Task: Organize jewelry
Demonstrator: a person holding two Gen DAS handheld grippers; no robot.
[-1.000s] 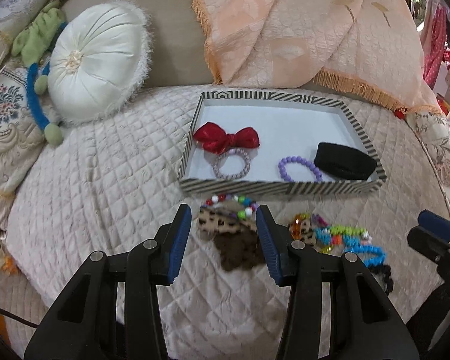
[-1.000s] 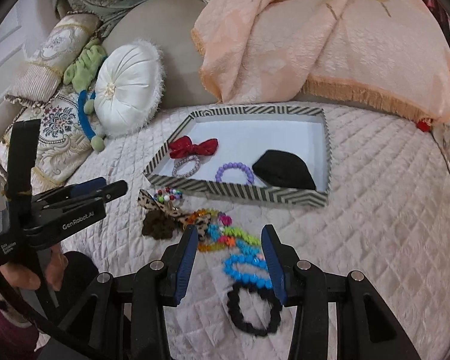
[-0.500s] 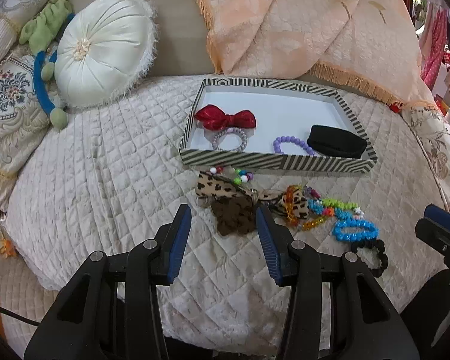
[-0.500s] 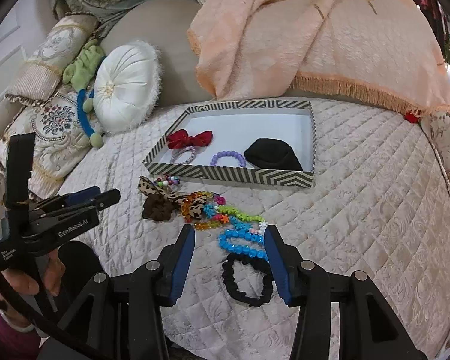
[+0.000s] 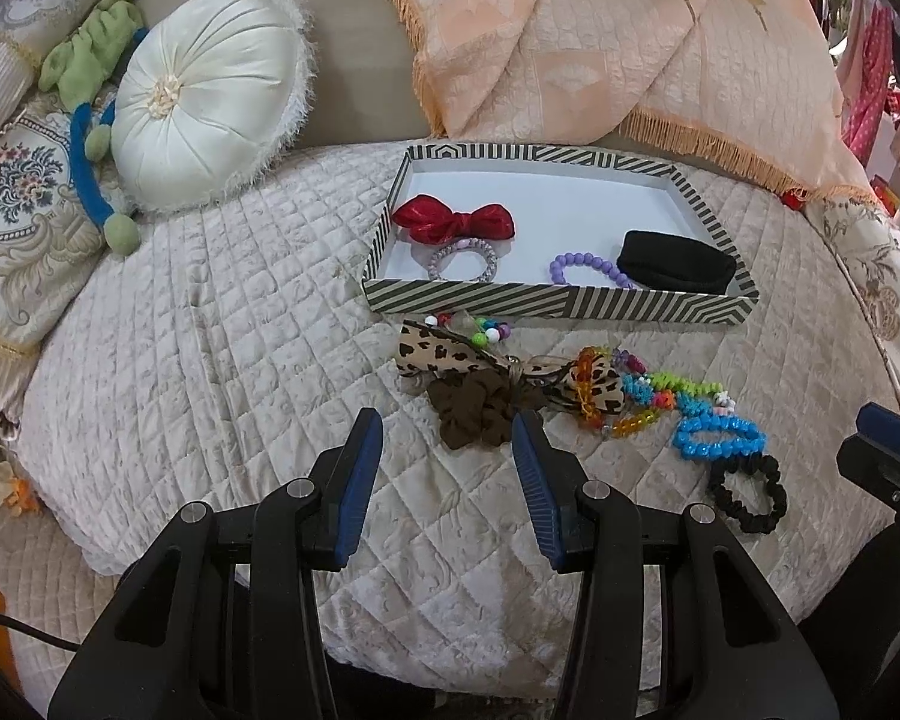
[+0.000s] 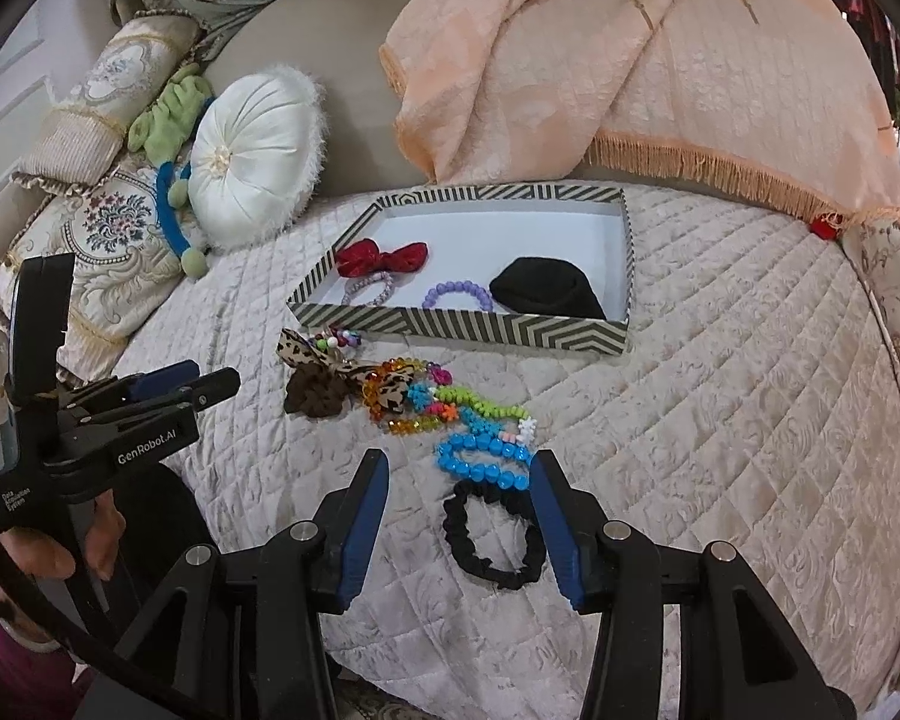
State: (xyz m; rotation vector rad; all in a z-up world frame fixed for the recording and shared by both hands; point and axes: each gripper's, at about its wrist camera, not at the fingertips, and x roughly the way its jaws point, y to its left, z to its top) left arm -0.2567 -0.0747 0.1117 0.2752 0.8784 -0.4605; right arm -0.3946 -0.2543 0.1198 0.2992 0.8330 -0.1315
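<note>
Both sets of fingers are spread wide with nothing between them: my left gripper (image 5: pixel 447 450) hangs above the quilt (image 5: pixel 210 360) just short of the brown scrunchie (image 5: pixel 477 414), and my right gripper (image 6: pixel 459 489) sits low over the black scrunchie (image 6: pixel 493 537), which lies right in its gap.

Sweeping left to right across the loose pile: the leopard-print bow (image 5: pixel 444 354) with a small multicoloured bead bracelet (image 5: pixel 480 327) touching its top edge, then the brown scrunchie, then an amber bead bracelet (image 5: pixel 594 396) draped over the bow's other wing, a neon green strand (image 5: pixel 687 387), the blue bead bracelet (image 5: pixel 720 441), and the black scrunchie at the far end.

Behind them, the striped tray (image 5: pixel 558 303) already holds a red bow (image 5: pixel 456 225), a clear coil band (image 5: pixel 462 261), a purple bead bracelet (image 5: pixel 582 270) and a black band (image 5: pixel 678 261).

My worry is the tangle (bow, amber beads and brown scrunchie all overlap). If I pinch the brown scrunchie carelessly, the bow's tie could snag and drag half the pile along. On the right, the blue beads touch the black scrunchie's top, so a sloppy close could catch both.
</note>
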